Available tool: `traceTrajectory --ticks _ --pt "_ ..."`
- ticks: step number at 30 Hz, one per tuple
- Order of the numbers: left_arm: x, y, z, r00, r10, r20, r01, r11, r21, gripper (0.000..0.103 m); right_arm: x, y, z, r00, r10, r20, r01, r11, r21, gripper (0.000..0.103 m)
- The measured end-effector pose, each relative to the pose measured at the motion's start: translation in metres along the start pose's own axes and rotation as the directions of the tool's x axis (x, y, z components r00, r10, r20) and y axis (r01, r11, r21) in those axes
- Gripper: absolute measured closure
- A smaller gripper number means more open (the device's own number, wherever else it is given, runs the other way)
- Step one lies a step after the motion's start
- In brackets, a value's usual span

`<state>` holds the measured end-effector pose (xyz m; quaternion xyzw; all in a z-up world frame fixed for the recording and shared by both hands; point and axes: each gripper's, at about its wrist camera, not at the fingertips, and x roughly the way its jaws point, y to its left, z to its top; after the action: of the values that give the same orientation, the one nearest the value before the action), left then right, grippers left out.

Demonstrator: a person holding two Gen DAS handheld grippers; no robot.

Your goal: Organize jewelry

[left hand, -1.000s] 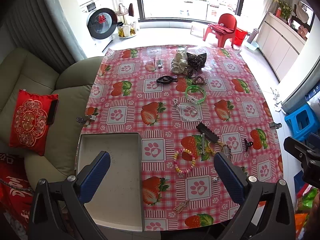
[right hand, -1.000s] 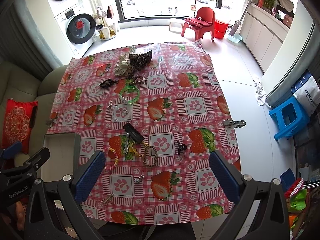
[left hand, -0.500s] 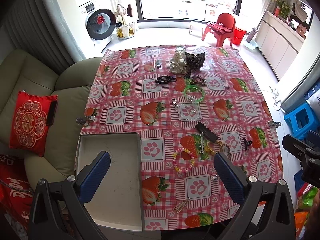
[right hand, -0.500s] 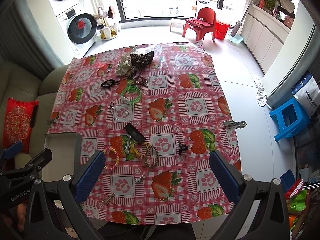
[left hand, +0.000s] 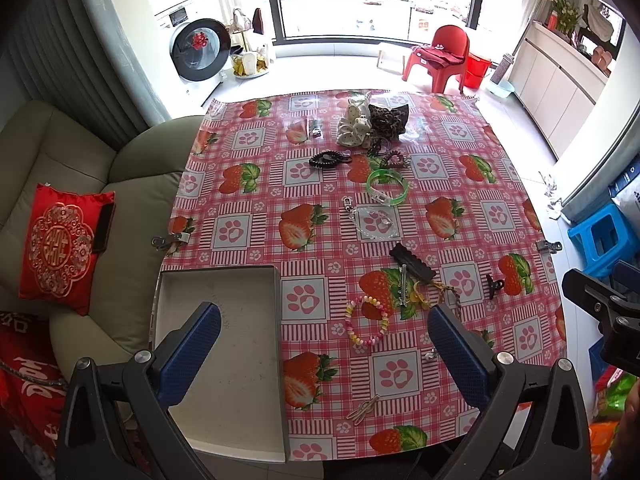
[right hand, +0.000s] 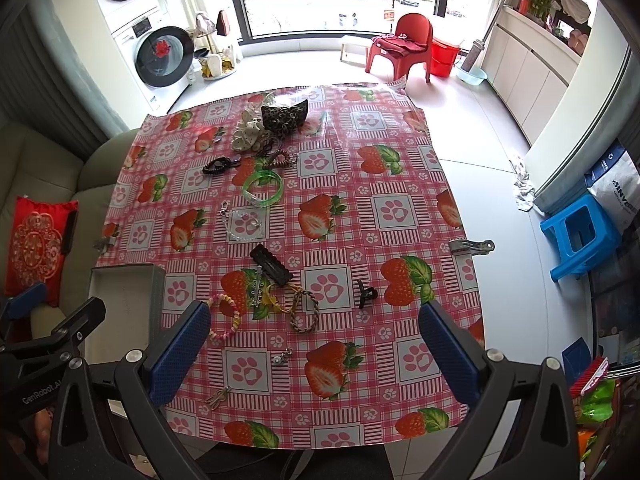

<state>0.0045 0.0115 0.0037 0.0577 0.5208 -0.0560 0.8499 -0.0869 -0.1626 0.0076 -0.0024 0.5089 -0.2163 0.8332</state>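
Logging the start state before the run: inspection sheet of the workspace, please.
Surface: table under a strawberry-print cloth, clipped at both side edges.
Job's things: grey tray at the near left corner, nothing seen in it; beaded bracelet, braided bracelet, green bangle, black comb clip, small claw clip, scrunchies at the far end, all loose on the cloth.
Clutter: nothing seen.
Grippers: left claw and right claw open, holding nothing.
Cables: nothing seen.
Surroundings: sofa, red chair, blue stool.
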Motion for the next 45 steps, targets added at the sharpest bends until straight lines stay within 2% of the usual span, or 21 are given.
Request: traceTrajectory --ticks 32,39,45 --pt "0.001 -0.002 0.001 1.0 0.001 -0.006 -0.001 1.0 0.002 0.0 0.004 -0.012 0.002 1.0 -0.012 0.0 0.012 1.0 -0.004 0.0" --pt "0.012 0.004 -0.006 0.999 -0.001 -0.037 0.001 1.0 -0.016 0.0 0.015 -0.016 -0.008 1.0 -0.008 -0.025 0.008 1.0 0.023 0.0" --pt "0.047 0.002 -0.019 0.993 -0.008 -0.117 0.008 1.0 0.0 0.0 0.04 -0.038 -0.015 0.995 -0.007 -0.096 0.014 0.997 0.075 0.0"
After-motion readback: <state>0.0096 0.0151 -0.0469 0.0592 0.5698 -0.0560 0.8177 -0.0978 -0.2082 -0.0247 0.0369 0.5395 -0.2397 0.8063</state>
